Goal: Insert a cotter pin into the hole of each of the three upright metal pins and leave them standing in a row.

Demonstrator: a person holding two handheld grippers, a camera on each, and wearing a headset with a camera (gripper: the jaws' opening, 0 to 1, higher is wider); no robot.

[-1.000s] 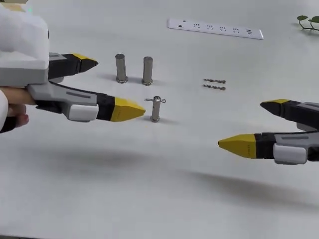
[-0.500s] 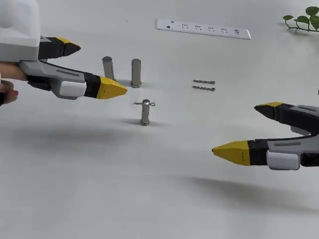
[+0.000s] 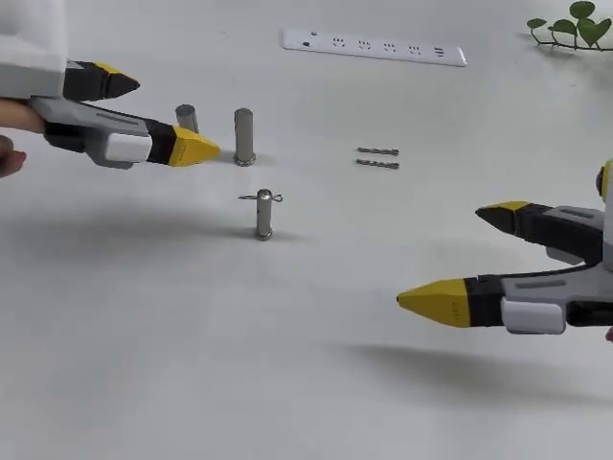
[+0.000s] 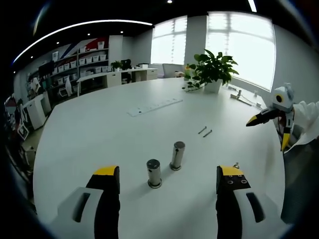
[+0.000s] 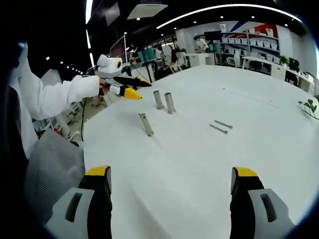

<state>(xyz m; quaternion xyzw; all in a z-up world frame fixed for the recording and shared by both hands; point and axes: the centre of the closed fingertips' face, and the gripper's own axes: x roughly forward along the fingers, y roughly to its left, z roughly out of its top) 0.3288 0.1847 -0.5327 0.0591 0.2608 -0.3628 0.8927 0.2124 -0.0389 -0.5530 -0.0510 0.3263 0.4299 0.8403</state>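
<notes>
A white table point(image 3: 287, 364) seen from above and in front, with my two handheld grippers reaching in from either side. The left gripper point(image 3: 177, 117) hangs with its yellow-tipped jaws spread apart and empty, near two bare metal pins point(image 4: 177, 155) that stand upright side by side at the back. The right gripper point(image 3: 440, 255) hovers low on the other side, jaws also wide and holding nothing. Nearer to me, apart from the bare pair, stands a third pin point(image 3: 264, 216) with a cotter pin point(image 3: 261, 197) lying crosswise through its top. Two loose cotter pins point(image 3: 378, 158) lie parallel on the table to the right of the pins. I judge one of three insertions done, with the second about to start: the right gripper likely has to pick up a loose cotter pin while the left steadies a bare pin, and the fitted pin needs moving into line with the others. In the head view the left gripper's lower jaw covers the base of the leftmost pin. The holes in the bare pins are too small to make out, so I cannot tell which way they face.
</notes>
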